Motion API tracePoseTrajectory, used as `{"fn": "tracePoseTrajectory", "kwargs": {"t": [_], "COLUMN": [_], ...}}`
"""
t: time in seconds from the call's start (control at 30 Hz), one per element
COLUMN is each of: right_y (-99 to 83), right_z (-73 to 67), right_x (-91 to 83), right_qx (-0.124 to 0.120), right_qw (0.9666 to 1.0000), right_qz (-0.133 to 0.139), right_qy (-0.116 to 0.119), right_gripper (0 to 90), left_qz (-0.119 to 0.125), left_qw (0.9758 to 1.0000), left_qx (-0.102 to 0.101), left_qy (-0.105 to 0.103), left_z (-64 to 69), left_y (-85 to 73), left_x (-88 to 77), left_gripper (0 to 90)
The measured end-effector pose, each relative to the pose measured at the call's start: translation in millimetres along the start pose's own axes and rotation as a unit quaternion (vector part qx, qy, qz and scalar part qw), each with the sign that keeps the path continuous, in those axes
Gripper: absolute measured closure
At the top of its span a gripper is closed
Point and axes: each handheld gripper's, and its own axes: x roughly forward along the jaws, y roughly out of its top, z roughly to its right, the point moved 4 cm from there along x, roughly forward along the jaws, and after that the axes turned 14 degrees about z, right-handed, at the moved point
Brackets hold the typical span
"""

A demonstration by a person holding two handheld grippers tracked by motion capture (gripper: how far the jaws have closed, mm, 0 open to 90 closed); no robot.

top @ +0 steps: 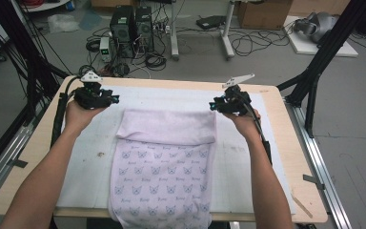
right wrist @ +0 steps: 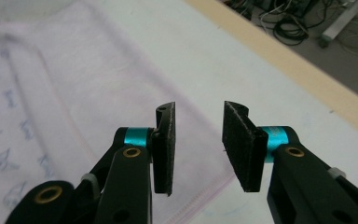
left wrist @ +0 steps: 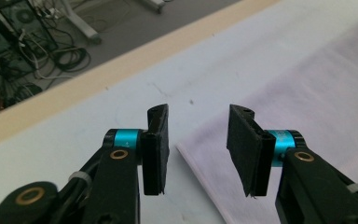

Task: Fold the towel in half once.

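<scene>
High view, near to far. Two forearms enter over the near edge of the worktop (top: 38,157), a pale wooden board covered by one white mat (top: 93,157). One lilac towel (top: 164,164) printed with small cat faces lies along the middle of the mat; its near end hangs over the near edge, and its far end is folded back on itself into a plain band toward the far edge.

The left gripper (top: 116,99) is held above the mat just beyond the fold's left corner, the right gripper (top: 211,106) just beyond its right corner. In the left gripper view the left gripper (left wrist: 198,149) has its jaws parted, nothing between the pads, with the towel's corner (left wrist: 186,151) on the mat below. In the right gripper view the right gripper (right wrist: 198,147) likewise stands open and empty above the towel's hemmed edge (right wrist: 186,140).

Beyond the far edge lies a grey floor with two black computer towers (top: 132,28), loose cables (top: 248,43), the legs of one white stand (top: 200,33), one cardboard box (top: 264,13) and black frame struts at both sides.
</scene>
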Motion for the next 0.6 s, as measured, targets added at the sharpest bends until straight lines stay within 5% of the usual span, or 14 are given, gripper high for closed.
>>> {"fn": "tracePoseTrajectory", "kwargs": {"t": [0.07, 0.17, 0.6], "right_y": [-10.8, -22.4, -72.4], "right_z": [-7.1, -21.1, -89.2], "right_x": [1.2, -4.8, -40.7], "right_qx": [0.011, 0.007, -0.005], "right_qw": [0.9996, 0.9996, 0.9959], "right_qz": [-0.018, -0.003, 0.025], "right_qy": [0.017, 0.028, 0.087], "right_gripper": [61.9, 62.0, 59.3], "left_qz": [-0.004, 0.006, 0.024], "left_qw": [0.9999, 0.9995, 0.9961], "left_qx": [-0.008, -0.017, -0.003], "left_qy": [-0.009, -0.025, -0.084], "left_z": [3.3, 11.6, 64.8], "left_y": [-13.7, -29.1, -85.6], "left_x": [-5.0, -15.3, -61.1], "left_gripper": [58.2, 57.9, 54.2]}}
